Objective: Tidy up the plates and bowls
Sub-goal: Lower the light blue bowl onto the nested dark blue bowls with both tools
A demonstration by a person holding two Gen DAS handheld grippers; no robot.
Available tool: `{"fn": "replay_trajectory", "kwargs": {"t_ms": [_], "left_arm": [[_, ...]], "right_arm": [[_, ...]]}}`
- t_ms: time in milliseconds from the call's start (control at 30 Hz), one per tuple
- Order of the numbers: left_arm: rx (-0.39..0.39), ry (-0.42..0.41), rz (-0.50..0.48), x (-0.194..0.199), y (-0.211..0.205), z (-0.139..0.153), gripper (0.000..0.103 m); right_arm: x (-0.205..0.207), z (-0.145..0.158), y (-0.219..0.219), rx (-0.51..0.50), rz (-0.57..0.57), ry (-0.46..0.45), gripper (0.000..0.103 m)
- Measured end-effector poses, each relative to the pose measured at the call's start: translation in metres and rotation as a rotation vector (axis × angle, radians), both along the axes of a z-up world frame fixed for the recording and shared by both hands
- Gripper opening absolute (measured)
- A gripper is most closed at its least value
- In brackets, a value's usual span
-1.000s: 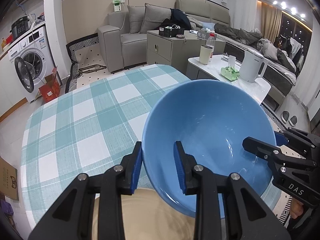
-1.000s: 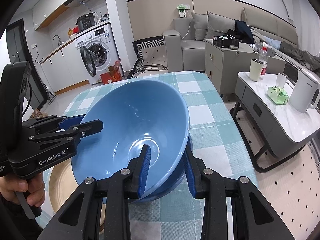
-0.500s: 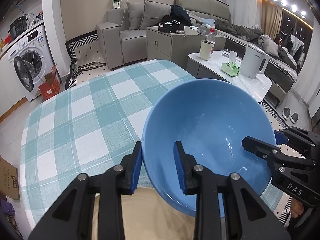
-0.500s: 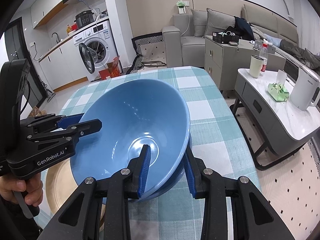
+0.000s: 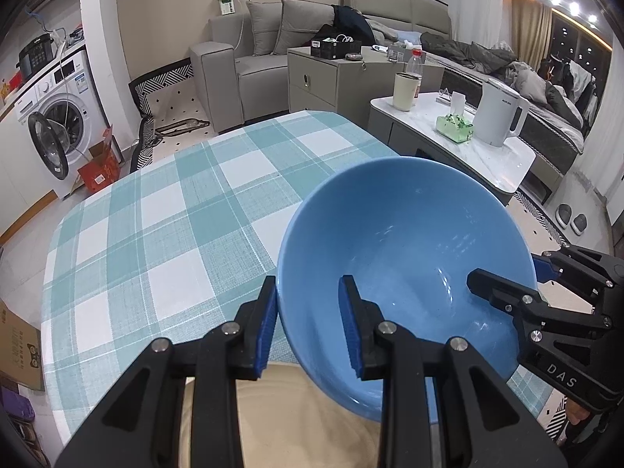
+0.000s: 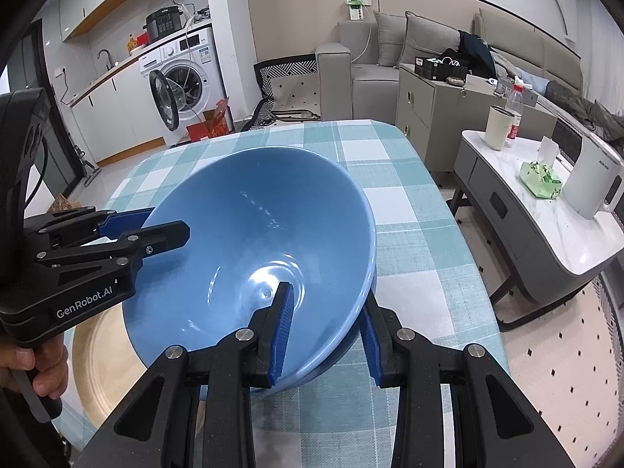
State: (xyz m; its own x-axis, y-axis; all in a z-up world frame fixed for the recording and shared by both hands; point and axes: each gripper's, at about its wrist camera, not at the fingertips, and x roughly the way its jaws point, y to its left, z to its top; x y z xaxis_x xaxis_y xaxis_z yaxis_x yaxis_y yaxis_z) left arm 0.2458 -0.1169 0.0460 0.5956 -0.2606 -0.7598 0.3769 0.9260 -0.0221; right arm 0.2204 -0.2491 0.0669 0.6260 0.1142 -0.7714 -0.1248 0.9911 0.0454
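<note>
A large blue bowl (image 5: 405, 257) is held between both grippers above the checked table; it also shows in the right wrist view (image 6: 249, 249). My left gripper (image 5: 308, 323) is shut on the bowl's near-left rim. My right gripper (image 6: 325, 327) is shut on the opposite rim, one finger inside, one outside. A second blue rim seems to sit under the bowl at my right fingers, so there may be two nested bowls. A beige plate (image 6: 105, 358) lies on the table below the bowl, also in the left wrist view (image 5: 296, 421).
The table has a teal and white checked cloth (image 5: 163, 210). A low white side table (image 6: 546, 210) with a kettle (image 6: 592, 183), cup and tissue pack stands to the right. A sofa and washing machine are beyond.
The bowl and both grippers have shifted slightly over the table toward the beige plate. Both grips are unchanged.
</note>
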Motion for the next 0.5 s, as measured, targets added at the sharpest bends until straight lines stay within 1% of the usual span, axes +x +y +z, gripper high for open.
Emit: {"fn": "replay_trajectory", "kwargs": {"t_ms": [167, 500], "left_arm": [[0.008, 0.003, 0.003, 0.001, -0.001, -0.003, 0.029], [0.026, 0.005, 0.003, 0.001, -0.005, -0.008, 0.029]], "right_arm": [[-0.001, -0.002, 0.003, -0.032, 0.002, -0.012, 0.033], [-0.005, -0.007, 0.015, -0.155, 0.004, -0.049, 0.033]]}}
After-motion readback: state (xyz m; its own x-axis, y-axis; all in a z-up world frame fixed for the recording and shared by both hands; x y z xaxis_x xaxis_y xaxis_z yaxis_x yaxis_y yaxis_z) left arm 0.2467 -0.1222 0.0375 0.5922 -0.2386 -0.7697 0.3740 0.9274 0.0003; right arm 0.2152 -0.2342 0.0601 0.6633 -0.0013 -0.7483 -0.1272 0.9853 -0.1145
